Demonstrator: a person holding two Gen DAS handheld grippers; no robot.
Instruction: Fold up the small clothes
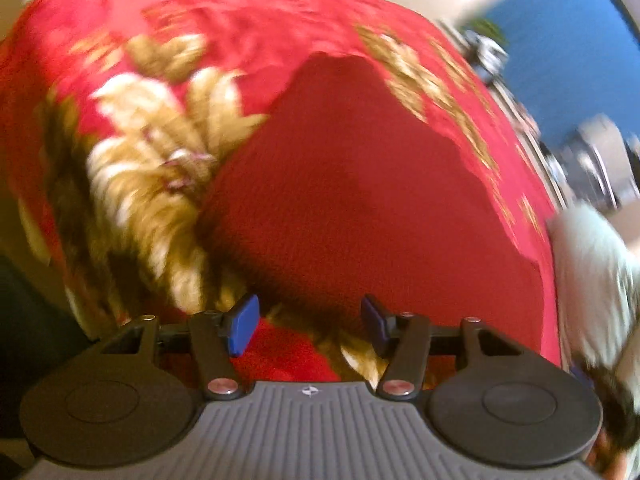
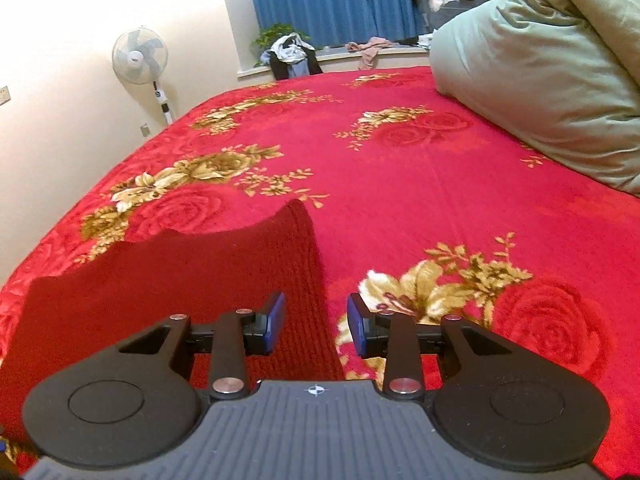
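So the red knit garment [image 2: 176, 280] is lying flat on the bed, on top of that loud red floral blanket [image 2: 400, 184], down at the near end of the bed and well away from the pale green duvet [image 2: 540, 80] piled up at the far right.

The bit that matters: from the right gripper [image 2: 316, 326] the knit sits ahead and mostly off to the left, with its ribbed right edge running away from the jaws, right up through the gap between them. The pads are apart and not pinching anything, the edge just lies underneath. From the left gripper [image 1: 308, 326] the cloth spreads out straight ahead and a little right, its long side running away up the bed. Those jaws stand wider apart and are empty too, nothing between the blue pads but blanket and the near hem.

I'd guess either hand could take a near corner, the right one looks better lined up on its edge.

Hard to say much more: the left view is badly smeared, so I can't tell sleeves from body, and the garment's near hem is cut off behind both grippers. Whether it's been folded once already, can't tell.
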